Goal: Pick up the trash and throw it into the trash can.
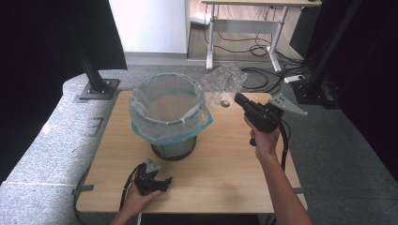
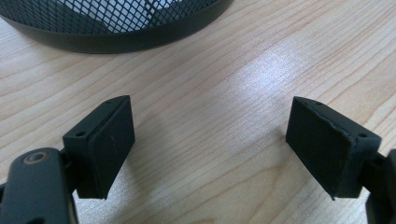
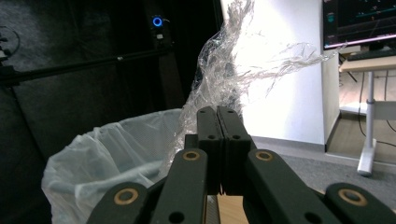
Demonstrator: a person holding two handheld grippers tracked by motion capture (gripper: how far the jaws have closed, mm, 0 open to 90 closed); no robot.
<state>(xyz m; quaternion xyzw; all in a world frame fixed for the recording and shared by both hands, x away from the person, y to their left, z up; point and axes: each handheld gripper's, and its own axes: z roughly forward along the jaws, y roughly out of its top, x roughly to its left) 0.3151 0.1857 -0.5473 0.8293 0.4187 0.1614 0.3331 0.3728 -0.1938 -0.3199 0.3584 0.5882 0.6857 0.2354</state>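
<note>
Clear wrap (image 3: 224,79) pinched in right tongs (image 3: 217,116)

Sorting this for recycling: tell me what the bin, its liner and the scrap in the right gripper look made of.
Bin: black metal mesh, by its open lattice.
Liner: thin, pale translucent plastic film, loosely folded over the rim.
Scrap: clear crinkled plastic film, glossy, pinched in the right gripper.

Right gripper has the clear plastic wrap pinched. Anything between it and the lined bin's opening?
Nothing visible. The right gripper holds the crumpled clear plastic wrap just off the rim of the black mesh bin with its pale blue liner; the mouth is open. The left gripper rests low, near the bin's base.
</note>
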